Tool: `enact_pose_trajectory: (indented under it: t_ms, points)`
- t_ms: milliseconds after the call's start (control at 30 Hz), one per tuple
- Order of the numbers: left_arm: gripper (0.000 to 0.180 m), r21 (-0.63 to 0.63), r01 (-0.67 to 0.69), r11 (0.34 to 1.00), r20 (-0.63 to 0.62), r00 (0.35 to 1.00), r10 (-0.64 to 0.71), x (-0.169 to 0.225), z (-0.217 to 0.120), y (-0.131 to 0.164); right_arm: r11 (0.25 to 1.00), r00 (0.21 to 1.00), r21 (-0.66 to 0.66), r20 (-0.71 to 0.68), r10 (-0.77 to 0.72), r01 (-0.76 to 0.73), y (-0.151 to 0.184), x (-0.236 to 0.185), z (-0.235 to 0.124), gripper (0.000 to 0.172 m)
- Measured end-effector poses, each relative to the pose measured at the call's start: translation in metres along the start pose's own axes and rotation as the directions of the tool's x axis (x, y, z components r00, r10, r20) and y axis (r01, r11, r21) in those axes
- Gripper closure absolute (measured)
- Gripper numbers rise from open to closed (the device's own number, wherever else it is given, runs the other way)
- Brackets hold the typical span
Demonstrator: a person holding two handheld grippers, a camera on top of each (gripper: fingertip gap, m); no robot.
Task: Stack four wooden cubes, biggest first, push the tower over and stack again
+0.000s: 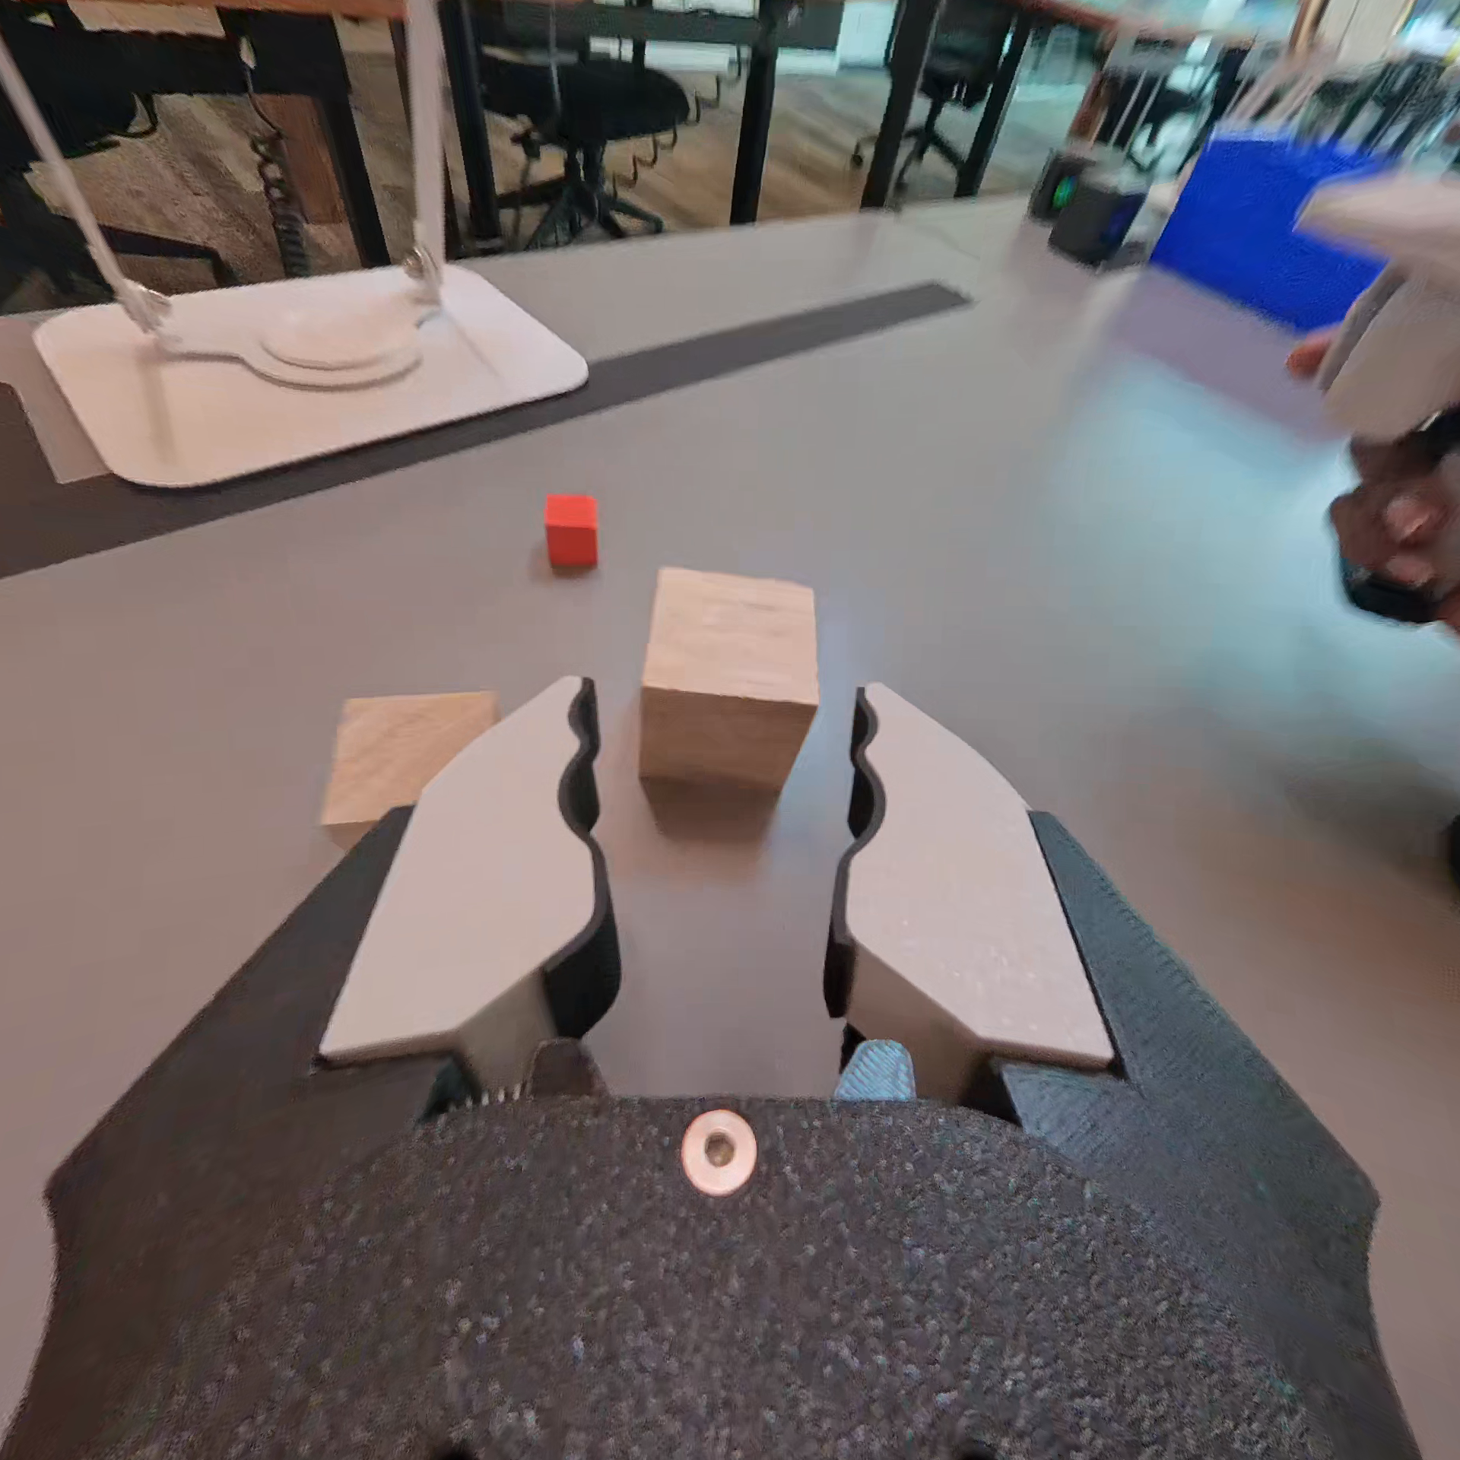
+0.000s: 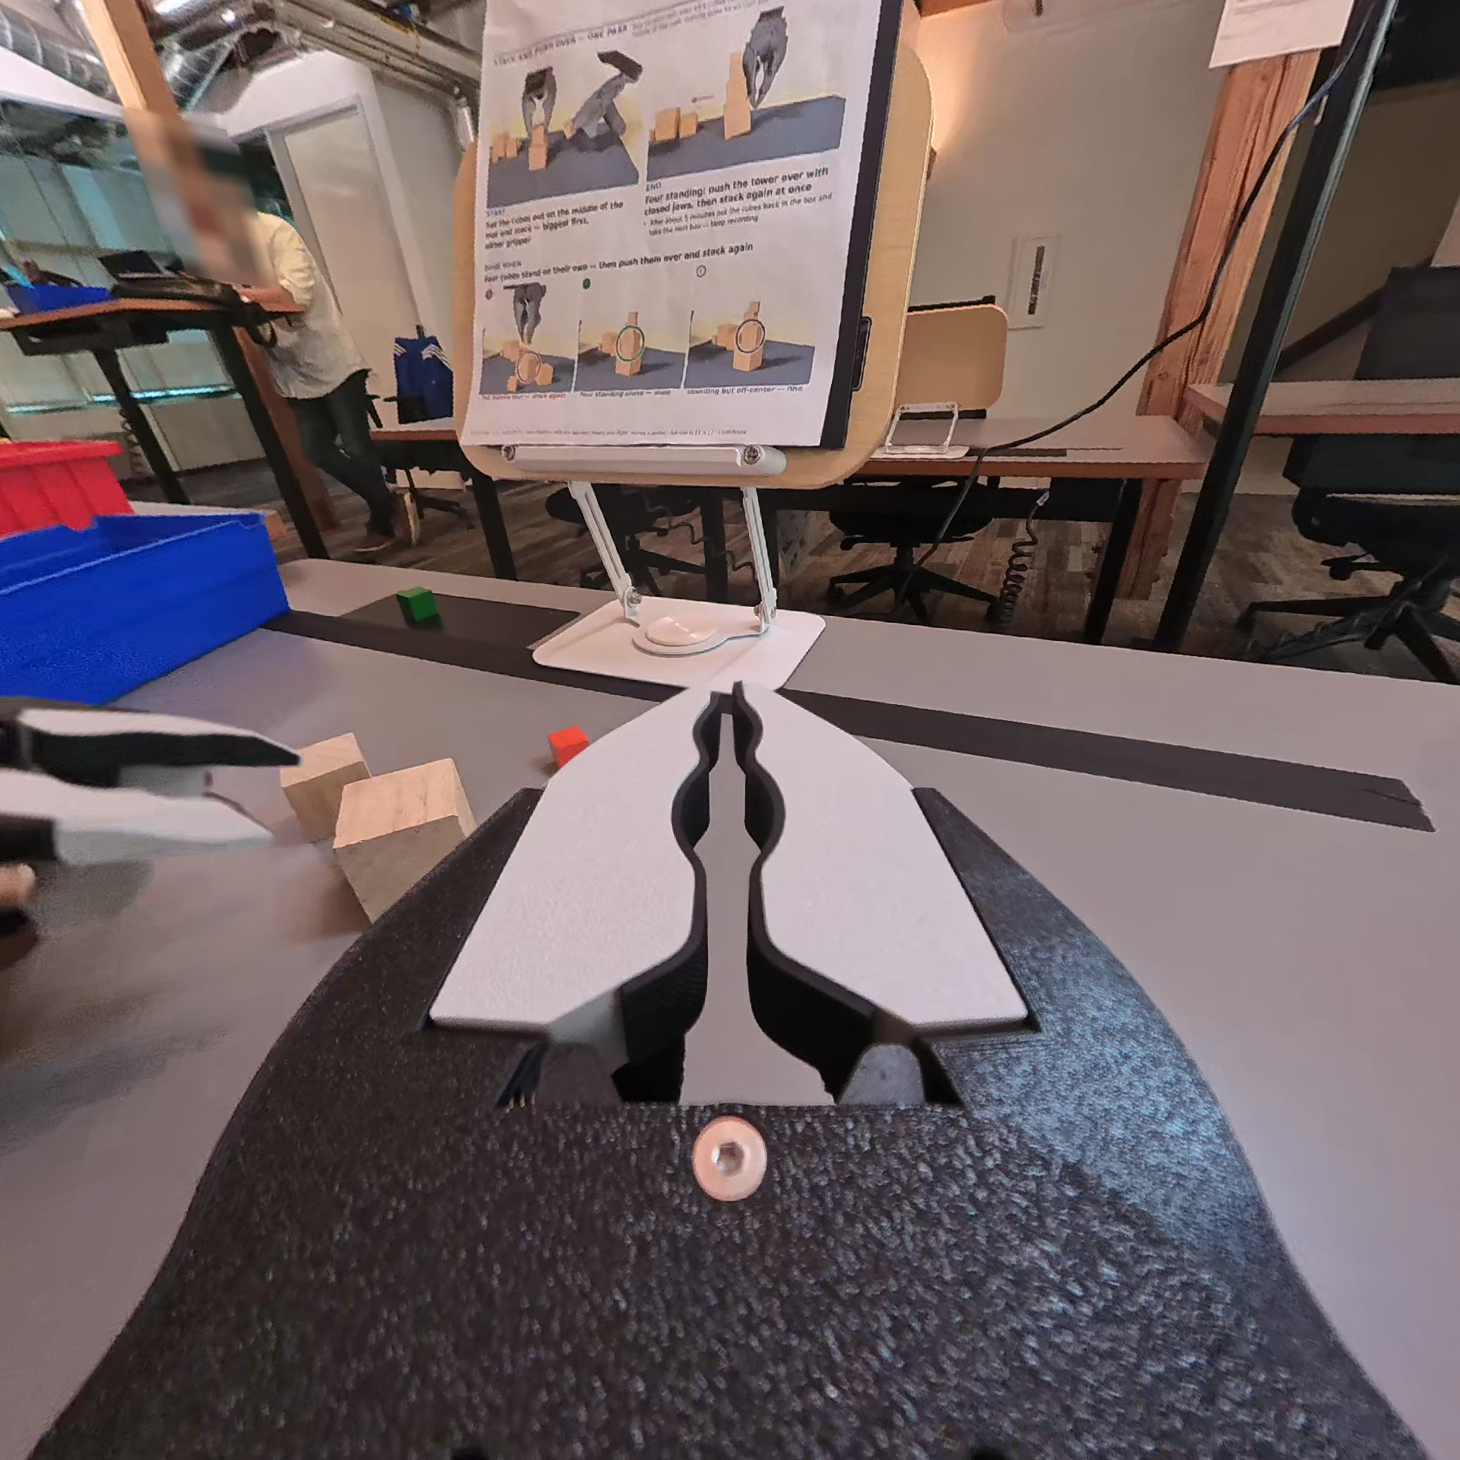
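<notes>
just ahead of the left gripper's [image 1: 723, 695] spread fingers [image 1: 506, 798], a wooden cube [image 1: 727, 679]

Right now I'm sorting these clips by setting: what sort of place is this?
Most likely an open-plan office or lab workspace: a long grey table, desks with swivel chairs on wood flooring behind it, and an illustrated instruction sheet on a white stand. Wooden blocks and a blue bin suggest a test bench.

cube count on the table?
4: big wooden cube between the open left gripper fingers, untouched; second wooden cube beside it; red cube beyond; green cube by the blue bin.
</notes>
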State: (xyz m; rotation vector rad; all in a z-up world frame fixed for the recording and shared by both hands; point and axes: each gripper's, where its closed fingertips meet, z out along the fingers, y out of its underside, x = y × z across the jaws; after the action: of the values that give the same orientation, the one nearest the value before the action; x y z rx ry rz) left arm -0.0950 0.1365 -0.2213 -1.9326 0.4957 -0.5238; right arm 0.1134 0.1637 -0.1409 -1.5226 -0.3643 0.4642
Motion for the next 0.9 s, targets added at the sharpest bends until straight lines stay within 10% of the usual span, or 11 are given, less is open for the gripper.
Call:
enact_pose_trajectory:
  t_ms: [367,667,900]
  points:
    - [0.120,-0.217,-0.232,0.948,0.073,0.965,0.252,0.001,0.055,0.026,1.000,1.000,-0.008,0.025,0.004,-0.004,0.000,-0.004,0.001,0.169]
    - [0.120,0.115,-0.082,0.990,0.352,0.935,0.037,-0.053,-0.052,-0.038,1.000,1.000,-0.004,0.025,0.003,-0.003,-0.001,-0.005,0.000,0.169]
    - [0.120,0.001,0.156,0.988,0.521,0.843,-0.133,-0.115,-0.090,0.035,1.000,1.000,-0.015,0.031,-0.001,0.002,0.003,-0.009,0.001,0.170]
